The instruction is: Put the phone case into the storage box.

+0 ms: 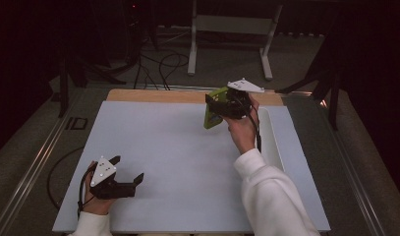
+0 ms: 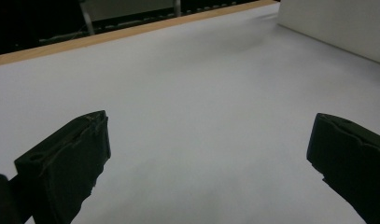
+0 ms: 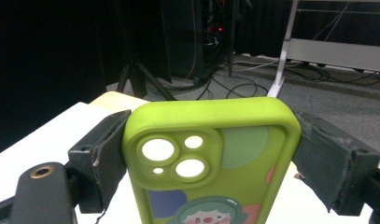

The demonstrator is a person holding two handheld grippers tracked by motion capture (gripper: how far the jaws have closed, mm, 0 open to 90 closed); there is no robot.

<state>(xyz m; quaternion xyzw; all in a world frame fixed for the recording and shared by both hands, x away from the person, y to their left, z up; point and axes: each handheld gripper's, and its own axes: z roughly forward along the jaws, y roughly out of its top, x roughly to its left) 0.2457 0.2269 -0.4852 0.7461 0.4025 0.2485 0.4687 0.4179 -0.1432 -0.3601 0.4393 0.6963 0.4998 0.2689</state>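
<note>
Between the two black fingers (image 3: 103, 154) of my right gripper (image 3: 211, 163) sits a green phone case (image 3: 211, 158), clamped across its width with the camera cut-outs just above the pad line and its top edge standing clear beyond the fingertips. From the high view, that gripper (image 1: 222, 105) holds the case (image 1: 213, 110) lifted off the white table (image 1: 178, 157), toward its far edge, the case tilted nearly upright. My left gripper (image 1: 126, 177) rests low at the near left corner, its fingers (image 2: 71, 163) spread wide with nothing but bare tabletop between them.

I judge this as the carry step: the case is picked up and not yet set down. Next I need to choose a landing spot, lower the case until its lower edge touches, then release without letting it tip.
</note>
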